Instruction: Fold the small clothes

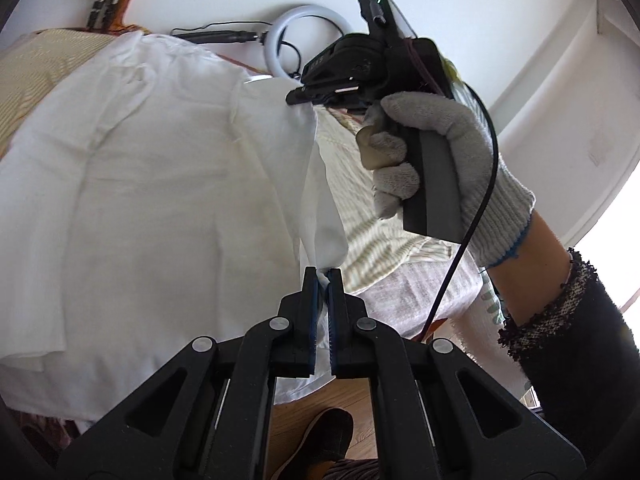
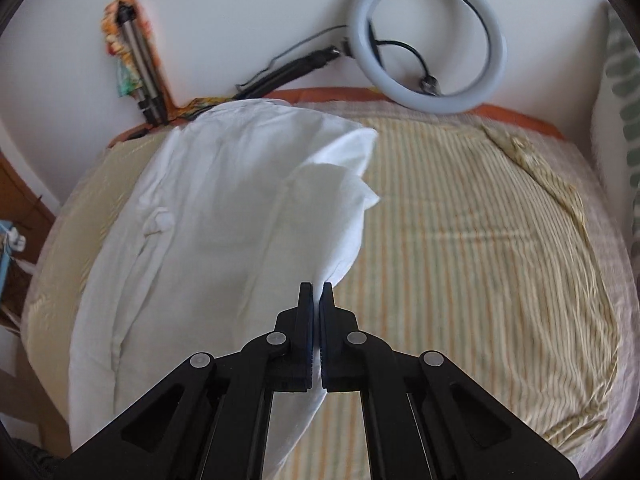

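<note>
A white shirt (image 1: pixel 152 184) lies spread on the striped bed cover (image 1: pixel 360 216), its right edge lifted off the bed. My left gripper (image 1: pixel 324 276) is shut on the lower part of that edge, white cloth pinched between its pads. My right gripper (image 1: pixel 296 98), held by a gloved hand (image 1: pixel 448 152), is shut on the same edge farther up. In the right wrist view the shirt (image 2: pixel 224 208) fills the left half of the bed cover (image 2: pixel 472 232), and the right gripper (image 2: pixel 317 286) pinches a raised fold of it.
A ring light (image 2: pixel 426 40) with its cable leans on the wall behind the bed. A folded tripod (image 2: pixel 140 64) stands at the back left. A person's slipper (image 1: pixel 324 436) rests on the wooden floor below. A patterned pillow (image 2: pixel 624 92) sits at the right edge.
</note>
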`<state>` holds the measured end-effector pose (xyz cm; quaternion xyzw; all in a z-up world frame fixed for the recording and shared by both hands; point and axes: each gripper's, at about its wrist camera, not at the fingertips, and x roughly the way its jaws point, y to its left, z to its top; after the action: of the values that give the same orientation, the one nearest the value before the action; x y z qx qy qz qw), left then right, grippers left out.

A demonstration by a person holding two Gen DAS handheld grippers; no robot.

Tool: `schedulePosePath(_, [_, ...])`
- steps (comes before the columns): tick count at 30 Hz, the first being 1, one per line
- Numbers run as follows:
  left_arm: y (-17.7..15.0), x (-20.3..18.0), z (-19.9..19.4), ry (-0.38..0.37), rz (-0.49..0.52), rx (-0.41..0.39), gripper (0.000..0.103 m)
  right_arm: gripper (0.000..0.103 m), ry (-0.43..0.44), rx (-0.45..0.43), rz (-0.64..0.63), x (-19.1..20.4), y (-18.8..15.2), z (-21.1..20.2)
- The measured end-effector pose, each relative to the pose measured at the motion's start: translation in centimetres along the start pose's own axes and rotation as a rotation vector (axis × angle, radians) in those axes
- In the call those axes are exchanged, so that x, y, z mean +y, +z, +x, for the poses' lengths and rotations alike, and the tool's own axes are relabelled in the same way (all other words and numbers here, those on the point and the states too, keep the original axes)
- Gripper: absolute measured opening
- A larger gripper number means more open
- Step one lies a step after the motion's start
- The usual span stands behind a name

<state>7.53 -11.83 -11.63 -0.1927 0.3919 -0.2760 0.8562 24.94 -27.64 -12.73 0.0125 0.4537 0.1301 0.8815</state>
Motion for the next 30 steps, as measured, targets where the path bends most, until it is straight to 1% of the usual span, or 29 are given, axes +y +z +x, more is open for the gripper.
schedulePosePath(3, [-0.4,0.7,-1.4,0.042,0.004,0.005,0.002,0.001,0.021,-0.005,-0.027,2.3,0.2,0.6])
schedulePosePath(7, [-0.8,1.8,-2.7,0.1,0.009,0.007,0.001,0.001,0.105,-0.013,-0.016,4.6,0.4,1.5])
schedulePosePath(11, [-1.0,3.2,-2.9,0.157,-0.005,0.026,0.001,0.001,0.157,0.012,-0.029,6.7,-0.1,3.6])
schedulePosePath(13, [-1.2,3.4,-2.9,0.188,0.015,0.042,0.002,0.001,0.169,0.04,-0.048,7.5,-0.4,4.9])
schedulePosePath(14, [-1.3,3.4,-2.9,0.199,0.026,0.049,0.002,0.001,0.191,0.054,-0.056,7.8,-0.5,5.5])
schedulePosePath(16, [-1.5,3.3,-3.0,0.226,0.058,0.064,0.002,0.001,0.21,0.067,-0.062,8.2,-0.8,6.3])
schedulePosePath(19, [-1.5,2.7,-3.3,0.242,0.097,0.072,0.002,0.001,0.217,0.091,-0.071,8.6,-1.2,7.4])
schedulePosePath(21, [-1.2,2.3,-3.6,0.238,0.117,0.077,0.002,0.002,0.221,0.102,-0.065,8.6,-1.4,7.8])
schedulePosePath(23, [-1.2,2.0,-4.1,0.23,0.141,0.084,0.002,0.003,0.245,0.106,-0.05,8.4,-1.4,7.7])
schedulePosePath(24, [-1.3,1.8,-4.4,0.232,0.16,0.084,0.002,0.005,0.266,0.111,-0.044,8.2,-1.3,7.6])
schedulePosePath(25, [-1.3,1.7,-4.7,0.235,0.182,0.082,0.002,0.005,0.285,0.115,-0.033,7.8,-1.2,7.4])
schedulePosePath(27, [-0.9,1.8,-4.9,0.237,0.208,0.081,0.002,0.013,0.355,0.116,0.012,6.6,-1.0,6.4])
schedulePosePath(29, [-0.8,2.1,-5.5,0.232,0.214,0.082,0.002,0.013,0.405,0.086,0.051,5.4,-0.9,4.6])
schedulePosePath(30, [-0.8,2.2,-5.9,0.228,0.216,0.081,0.002,0.013,0.409,0.071,0.059,4.9,-0.9,3.5])
